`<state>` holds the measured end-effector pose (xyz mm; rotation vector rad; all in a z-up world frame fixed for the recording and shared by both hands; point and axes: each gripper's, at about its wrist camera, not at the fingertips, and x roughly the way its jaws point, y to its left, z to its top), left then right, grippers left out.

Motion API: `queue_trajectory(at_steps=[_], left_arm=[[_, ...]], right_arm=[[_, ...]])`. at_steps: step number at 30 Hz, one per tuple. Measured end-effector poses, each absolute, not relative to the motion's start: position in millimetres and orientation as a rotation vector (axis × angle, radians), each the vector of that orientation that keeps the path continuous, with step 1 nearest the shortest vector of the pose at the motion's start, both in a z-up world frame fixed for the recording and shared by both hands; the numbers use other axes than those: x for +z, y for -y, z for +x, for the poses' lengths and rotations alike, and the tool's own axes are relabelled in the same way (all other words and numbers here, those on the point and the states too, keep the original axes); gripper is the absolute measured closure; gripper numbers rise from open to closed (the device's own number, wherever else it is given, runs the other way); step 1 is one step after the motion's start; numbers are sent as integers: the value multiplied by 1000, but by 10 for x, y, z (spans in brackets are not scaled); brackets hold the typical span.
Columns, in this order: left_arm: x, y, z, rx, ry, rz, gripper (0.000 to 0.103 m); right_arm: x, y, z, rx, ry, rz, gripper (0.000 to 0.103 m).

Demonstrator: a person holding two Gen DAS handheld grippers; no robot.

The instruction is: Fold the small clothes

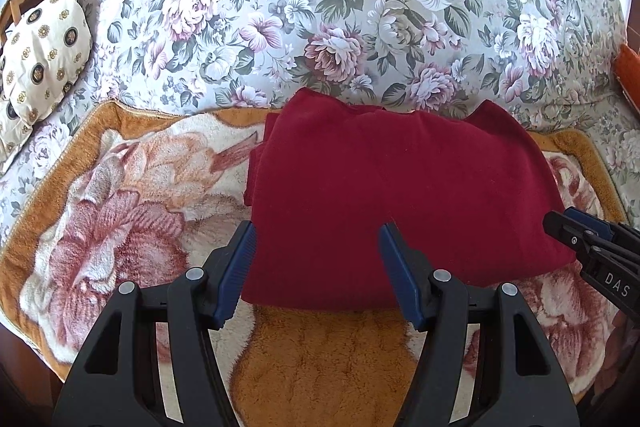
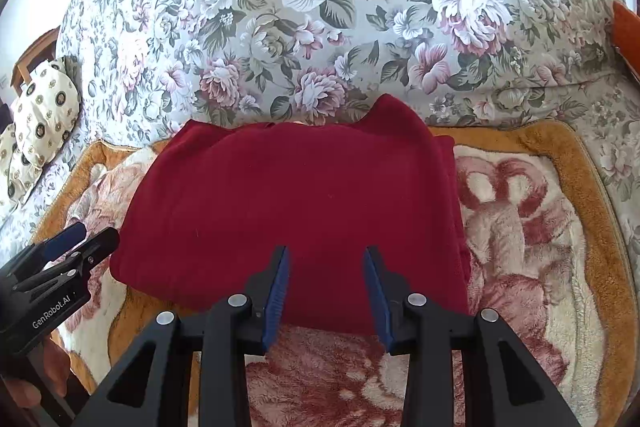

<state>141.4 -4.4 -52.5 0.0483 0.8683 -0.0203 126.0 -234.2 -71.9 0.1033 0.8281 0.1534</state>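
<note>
A dark red garment lies folded into a rough rectangle on a fluffy orange and cream blanket. It also shows in the right wrist view. My left gripper is open and empty, hovering over the garment's near left part. My right gripper is open and empty, above the garment's near edge. The right gripper shows at the right edge of the left wrist view, and the left gripper at the left edge of the right wrist view.
The blanket lies on a floral bedspread. A cream patterned pillow lies at the far left. An orange object sits at the right edge.
</note>
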Motion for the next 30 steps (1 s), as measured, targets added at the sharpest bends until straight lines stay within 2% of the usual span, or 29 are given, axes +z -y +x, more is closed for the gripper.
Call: queue_trajectory(at_steps=[16, 30], left_arm=[[-822, -636, 1812, -34, -983, -154, 36], [-1159, -864, 1923, -58, -1075, -297, 36]], right_arm=[[-891, 2718, 1631, 90, -860, 150, 65], [-832, 1955, 2065, 322, -867, 170, 63]])
